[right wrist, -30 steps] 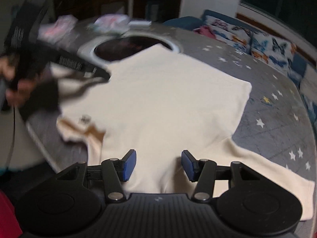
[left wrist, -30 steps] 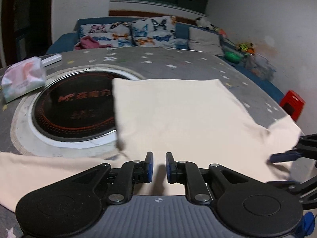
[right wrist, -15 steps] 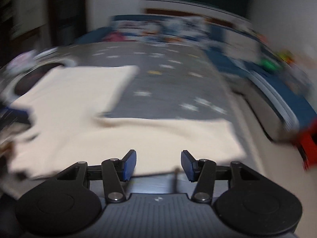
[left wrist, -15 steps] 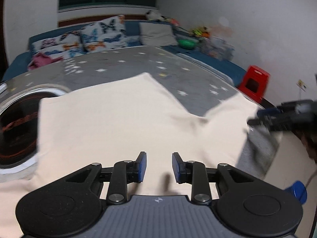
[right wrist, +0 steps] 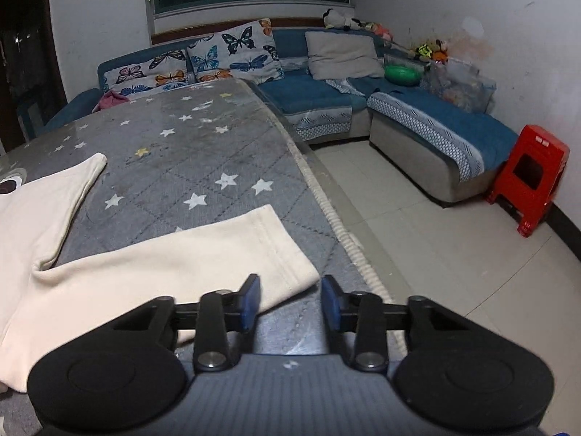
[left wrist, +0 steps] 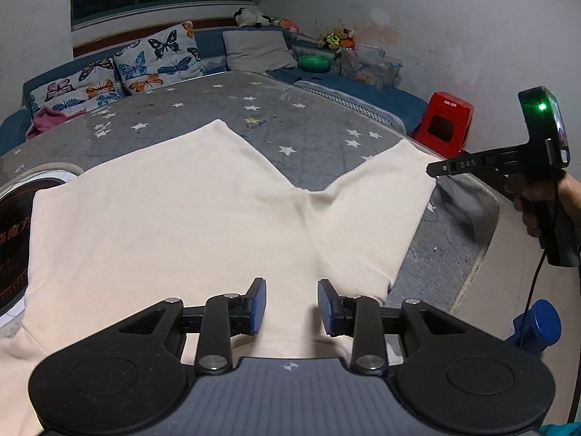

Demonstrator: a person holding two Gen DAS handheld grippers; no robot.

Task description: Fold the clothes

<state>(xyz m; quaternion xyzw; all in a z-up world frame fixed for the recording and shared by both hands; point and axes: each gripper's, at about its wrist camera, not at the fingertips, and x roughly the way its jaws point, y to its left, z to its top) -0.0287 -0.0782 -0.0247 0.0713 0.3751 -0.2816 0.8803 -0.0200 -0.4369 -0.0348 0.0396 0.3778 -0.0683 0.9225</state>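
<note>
A cream sweatshirt (left wrist: pixel 174 218) lies flat on the grey star-printed table cover (left wrist: pixel 312 138), one sleeve (left wrist: pixel 377 203) stretched out to the right. My left gripper (left wrist: pixel 291 307) hovers over the garment's near part. Its jaws are opening, with only cloth below them and nothing pinched. In the right wrist view the sleeve (right wrist: pixel 174 269) ends in a stitched cuff (right wrist: pixel 290 254) just ahead of my right gripper (right wrist: pixel 290 303). Those jaws are closing; the left pad overlaps the cuff's edge but nothing is squeezed. From the left wrist view, the right gripper (left wrist: pixel 434 170) sits at the cuff's far corner, held by a hand (left wrist: pixel 530 207).
A round black cooktop (left wrist: pixel 11 232) is set into the table at far left. The table's corded edge (right wrist: pixel 326 210) runs beside a tiled floor. A blue sofa with butterfly cushions (right wrist: pixel 232 54) lines the walls, and a red stool (right wrist: pixel 526 174) stands by the right wall.
Both views have swung right. The left jaws have widened over the garment. The right gripper moved from the shirt's body out to the sleeve cuff and its jaws have narrowed.
</note>
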